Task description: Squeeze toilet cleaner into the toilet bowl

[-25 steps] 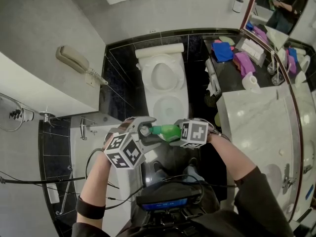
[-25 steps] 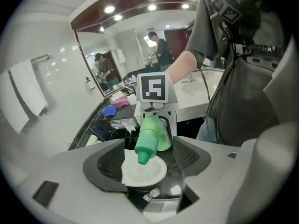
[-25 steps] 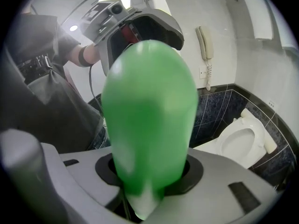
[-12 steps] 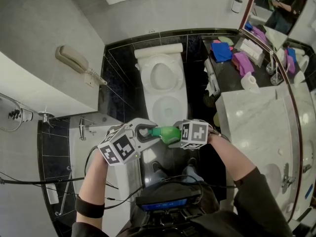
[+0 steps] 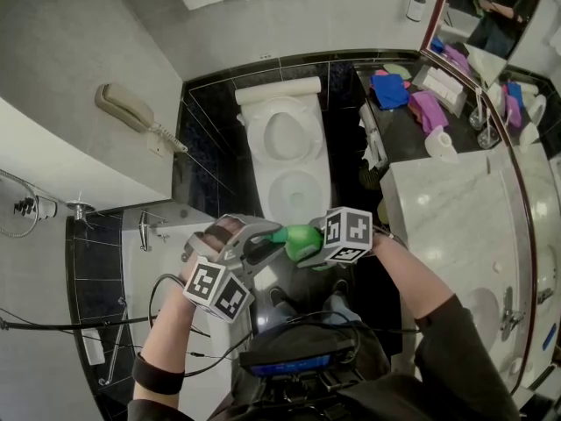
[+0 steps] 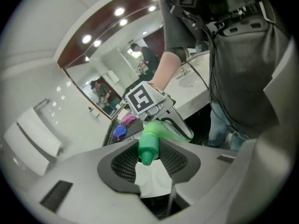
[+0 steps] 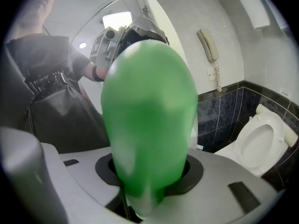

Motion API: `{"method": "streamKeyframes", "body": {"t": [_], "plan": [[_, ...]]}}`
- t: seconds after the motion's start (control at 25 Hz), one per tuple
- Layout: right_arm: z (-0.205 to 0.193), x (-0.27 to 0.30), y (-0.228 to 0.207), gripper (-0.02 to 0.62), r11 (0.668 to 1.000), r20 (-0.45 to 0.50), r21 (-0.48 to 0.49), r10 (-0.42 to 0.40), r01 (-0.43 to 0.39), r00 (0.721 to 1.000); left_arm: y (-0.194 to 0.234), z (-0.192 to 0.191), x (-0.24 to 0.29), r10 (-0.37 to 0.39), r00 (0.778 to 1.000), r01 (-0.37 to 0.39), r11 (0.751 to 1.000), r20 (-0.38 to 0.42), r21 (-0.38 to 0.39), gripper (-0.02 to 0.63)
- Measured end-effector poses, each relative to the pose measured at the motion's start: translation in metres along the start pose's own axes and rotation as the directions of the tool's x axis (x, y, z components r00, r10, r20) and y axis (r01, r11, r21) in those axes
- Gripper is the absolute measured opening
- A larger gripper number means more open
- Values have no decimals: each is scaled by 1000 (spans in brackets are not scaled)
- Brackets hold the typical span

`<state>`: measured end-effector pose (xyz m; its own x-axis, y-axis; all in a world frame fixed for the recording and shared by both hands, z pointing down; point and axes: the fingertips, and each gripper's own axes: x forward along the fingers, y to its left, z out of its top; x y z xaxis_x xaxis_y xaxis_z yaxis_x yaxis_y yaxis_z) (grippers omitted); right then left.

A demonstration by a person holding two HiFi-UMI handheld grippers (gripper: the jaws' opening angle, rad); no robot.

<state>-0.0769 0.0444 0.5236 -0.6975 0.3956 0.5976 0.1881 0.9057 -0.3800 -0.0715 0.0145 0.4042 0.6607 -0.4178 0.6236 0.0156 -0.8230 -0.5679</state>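
Black tiles (image 5: 215, 147) flank the open toilet (image 5: 285, 160), well ahead. The right hand-held gripper (image 7: 149, 171) clamps a glossy green bottle (image 5: 296, 238). The left hand-held gripper (image 6: 148, 164), jaws just closing, pinches its cap (image 6: 148, 148).

Ceiling spotlights (image 6: 119, 11) are lighting the bathroom brightly, glinting off the marble bench (image 5: 438, 222). Both gripper views are curving into dark rounded corners, and the green bottle (image 7: 149, 120) is looming out of focus in the right one.

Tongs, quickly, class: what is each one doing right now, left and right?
Left tongs: have just been closing, now shut on the cap of the green bottle.
Right tongs: shut on the green bottle, round its body.
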Motion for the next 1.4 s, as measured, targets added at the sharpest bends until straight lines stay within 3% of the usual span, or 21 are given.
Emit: {"method": "streamKeyframes", "body": {"t": [0.24, 0.4, 0.52, 0.68, 0.84, 0.96, 1.04, 1.08, 1.16, 1.28, 1.4], "plan": [[-2, 1, 24, 187, 989, 33, -15, 149, -149, 988, -8, 16, -8, 2, 999, -8, 991, 51, 130, 133], [6, -6, 50, 187, 956, 114, -7, 294, -295, 949, -11, 29, -9, 43, 998, -56, 946, 47, 320, 135], [11, -7, 57, 187, 944, 161, -8, 328, -331, 931, -12, 32, -9, 52, 997, -69, 924, 56, 375, 137], [8, -3, 51, 186, 953, 128, -7, 300, -302, 945, -15, 29, -7, 20, 998, -38, 948, 59, 315, 154], [4, -3, 48, 186, 961, 109, -9, 277, -277, 955, -17, 32, -1, 0, 998, -12, 978, 59, 210, 244], [2, -1, 46, 187, 966, 114, -7, 256, -257, 960, -7, 38, -5, 8, 995, -13, 999, 95, 49, 335], [3, 0, 44, 187, 972, 126, -11, 233, -233, 964, -4, 38, -6, -12, 993, 25, 994, 116, -107, 347], [3, 1, 42, 187, 976, 128, -15, 216, -216, 968, -3, 34, -5, -31, 991, 56, 978, 127, -200, 348], [4, 1, 35, 187, 985, 125, -26, 173, -172, 977, 3, 28, -4, -59, 987, 114, 908, 148, -402, 347], [3, 0, 20, 187, 995, 118, -40, 94, -90, 988, 14, 18, -4, -75, 984, 163, 741, 162, -652, 347], [2, -4, 8, 187, 998, 98, -52, 27, -22, 995, 14, 11, -3, -89, 970, 238, 561, 228, -793, 344]]}}
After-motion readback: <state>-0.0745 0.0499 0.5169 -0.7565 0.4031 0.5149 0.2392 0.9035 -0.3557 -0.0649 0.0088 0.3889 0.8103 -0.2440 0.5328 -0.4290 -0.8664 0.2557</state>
